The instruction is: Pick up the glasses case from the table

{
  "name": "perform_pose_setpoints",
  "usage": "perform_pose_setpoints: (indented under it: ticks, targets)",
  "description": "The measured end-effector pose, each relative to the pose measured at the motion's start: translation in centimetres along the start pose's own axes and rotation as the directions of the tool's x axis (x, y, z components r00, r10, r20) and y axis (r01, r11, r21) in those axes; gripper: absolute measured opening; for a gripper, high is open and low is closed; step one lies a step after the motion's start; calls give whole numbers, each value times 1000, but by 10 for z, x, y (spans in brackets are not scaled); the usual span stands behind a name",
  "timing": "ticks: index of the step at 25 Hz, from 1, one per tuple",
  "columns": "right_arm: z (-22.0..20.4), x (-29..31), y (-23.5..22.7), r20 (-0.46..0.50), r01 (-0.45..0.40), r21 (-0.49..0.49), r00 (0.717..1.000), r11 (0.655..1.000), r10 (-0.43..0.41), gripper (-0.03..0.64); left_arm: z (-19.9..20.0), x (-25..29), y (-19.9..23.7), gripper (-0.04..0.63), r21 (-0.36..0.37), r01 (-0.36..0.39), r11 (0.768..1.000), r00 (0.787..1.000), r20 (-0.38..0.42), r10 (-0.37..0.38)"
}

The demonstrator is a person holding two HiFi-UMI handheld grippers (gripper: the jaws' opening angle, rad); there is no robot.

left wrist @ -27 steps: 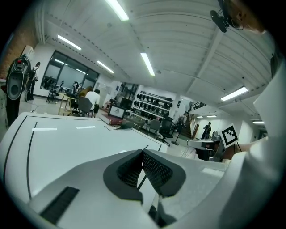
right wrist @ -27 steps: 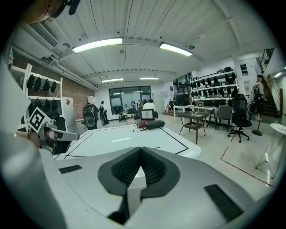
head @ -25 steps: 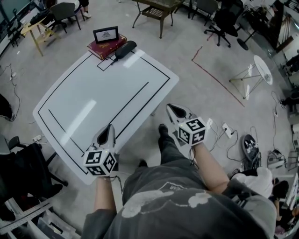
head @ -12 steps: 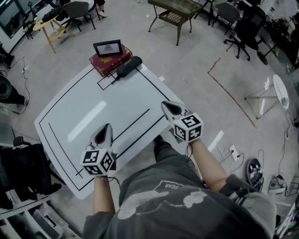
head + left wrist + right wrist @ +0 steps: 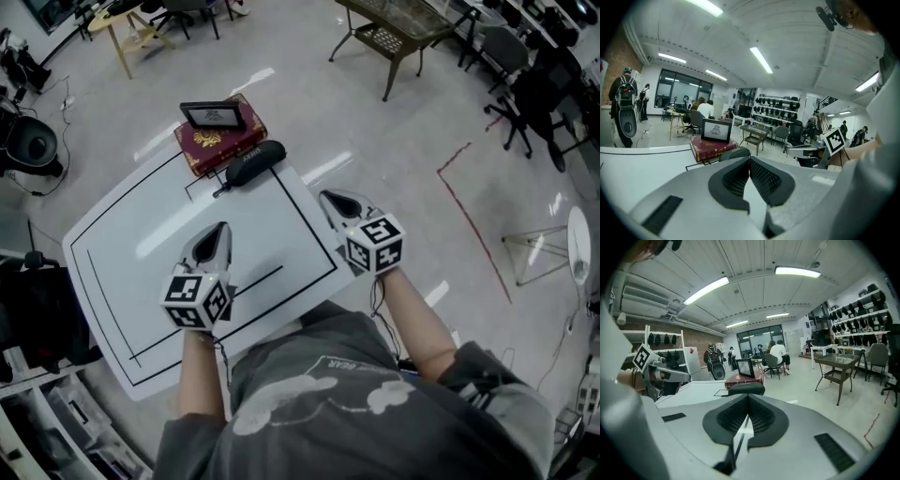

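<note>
The dark glasses case [image 5: 251, 163] lies at the desk's [image 5: 141, 234] far corner, just beside a red book [image 5: 220, 142] that carries a picture frame [image 5: 214, 114]. Pale lettering on the case is too small to read. The left gripper [image 5: 220, 229] and right gripper [image 5: 330, 198] both have their fingers clenched on nothing, well short of the case. Only the gripper views show the seated people [image 5: 778, 355] beyond. Only the head view shows the desk's black lines [image 5: 309, 222].

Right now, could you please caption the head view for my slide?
Both shut, left gripper and right gripper near white table; glasses case ahead beside red book.
</note>
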State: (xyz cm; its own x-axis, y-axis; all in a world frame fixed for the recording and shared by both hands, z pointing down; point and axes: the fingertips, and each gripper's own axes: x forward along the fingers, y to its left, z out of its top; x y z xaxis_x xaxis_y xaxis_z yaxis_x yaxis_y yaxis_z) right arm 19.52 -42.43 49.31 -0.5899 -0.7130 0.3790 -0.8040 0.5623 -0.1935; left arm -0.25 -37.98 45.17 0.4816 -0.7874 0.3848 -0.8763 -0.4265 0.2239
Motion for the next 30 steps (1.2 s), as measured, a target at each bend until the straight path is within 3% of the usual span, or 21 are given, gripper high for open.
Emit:
perform_pose_setpoints:
  ticks: [7, 13, 17, 20, 25, 30]
  targets:
    - [6, 44, -34, -41, -71, 4, 997, 997, 71, 0, 13, 74, 13, 16, 45, -25, 999, 999, -40, 27]
    - [4, 80, -58, -82, -92, 29, 992, 995, 94, 0, 9, 130, 26, 242, 145, 37, 989, 991, -135, -18]
    - [2, 98, -68, -101, -102, 43, 989, 994, 106, 0, 4, 161, 39, 343, 233, 84, 969, 975, -220, -32]
    - [-2, 109, -73, -114, -109, 61, 987, 992, 115, 0, -6, 182, 46, 369, 306, 137, 942, 944, -327, -31]
    - [-11, 123, -77, -147, -123, 76, 980, 989, 134, 0, -29, 203, 49, 377, 314, 228, 922, 873, -485, -51]
    - [-13, 132, -80, -148, -135, 82, 978, 987, 146, 0, -48, 217, 52, 379, 318, 272, 908, 814, -579, -40]
